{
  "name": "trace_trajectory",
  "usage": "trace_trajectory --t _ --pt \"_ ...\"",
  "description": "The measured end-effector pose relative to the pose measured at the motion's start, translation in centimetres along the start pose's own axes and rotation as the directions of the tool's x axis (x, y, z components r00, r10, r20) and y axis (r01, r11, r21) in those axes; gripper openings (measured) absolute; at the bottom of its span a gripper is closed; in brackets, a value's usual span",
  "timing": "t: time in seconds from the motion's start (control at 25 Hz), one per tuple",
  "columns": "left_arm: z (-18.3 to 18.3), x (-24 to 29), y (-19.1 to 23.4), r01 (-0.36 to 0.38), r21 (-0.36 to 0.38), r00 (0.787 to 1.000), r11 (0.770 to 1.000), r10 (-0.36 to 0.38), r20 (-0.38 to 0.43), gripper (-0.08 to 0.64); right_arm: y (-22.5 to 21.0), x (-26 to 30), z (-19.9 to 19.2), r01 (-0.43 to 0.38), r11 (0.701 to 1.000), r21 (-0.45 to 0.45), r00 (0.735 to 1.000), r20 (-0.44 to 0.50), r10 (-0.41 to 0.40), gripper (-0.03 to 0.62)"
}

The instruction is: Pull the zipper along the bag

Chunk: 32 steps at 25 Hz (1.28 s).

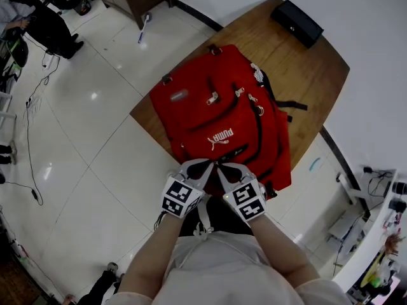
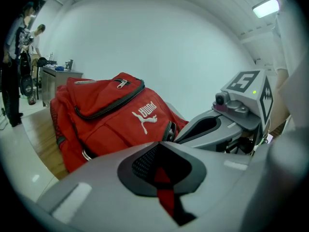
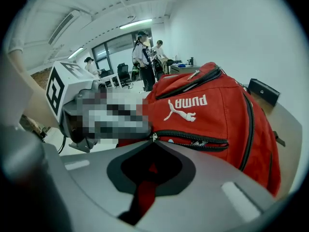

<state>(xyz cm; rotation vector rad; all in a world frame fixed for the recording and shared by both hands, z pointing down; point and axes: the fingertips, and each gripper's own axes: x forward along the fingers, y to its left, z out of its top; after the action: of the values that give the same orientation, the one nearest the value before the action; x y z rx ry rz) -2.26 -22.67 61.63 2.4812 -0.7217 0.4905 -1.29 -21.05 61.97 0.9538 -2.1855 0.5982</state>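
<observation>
A red backpack (image 1: 222,113) lies on a wooden table (image 1: 305,62), its white logo facing me. Both grippers meet at its near edge. My left gripper (image 1: 198,168) is shut, and in the left gripper view red bag fabric (image 2: 166,197) shows between its closed jaws (image 2: 161,146). My right gripper (image 1: 224,168) is shut too. In the right gripper view a small metal zipper pull (image 3: 153,137) sits right at its tips (image 3: 153,143), at the left end of a black zipper (image 3: 193,138) that runs right across the bag (image 3: 217,110).
A black box (image 1: 297,21) rests at the table's far corner. The table's edge falls to a white tiled floor (image 1: 82,170) with cables. People stand far off (image 3: 145,57) near desks, and one stands at the left (image 2: 12,71).
</observation>
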Motion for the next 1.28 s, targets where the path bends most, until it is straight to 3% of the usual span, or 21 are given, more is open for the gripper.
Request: trace_trajectory --t 0.32,1.28 --pt "-0.3 1.0 0.0 -0.014 0.014 0.997 1.0 0.015 -0.071 0.006 -1.8 -1.2 -0.2 -0.006 0.997 -0.08 1.0 -0.019 0.004 0.009" --pt "-0.3 1.3 0.2 -0.078 0.016 0.993 0.997 0.08 -0.091 0.006 -12.0 -4.1 -1.9 0.119 0.991 0.055 0.993 0.005 -0.12 0.011"
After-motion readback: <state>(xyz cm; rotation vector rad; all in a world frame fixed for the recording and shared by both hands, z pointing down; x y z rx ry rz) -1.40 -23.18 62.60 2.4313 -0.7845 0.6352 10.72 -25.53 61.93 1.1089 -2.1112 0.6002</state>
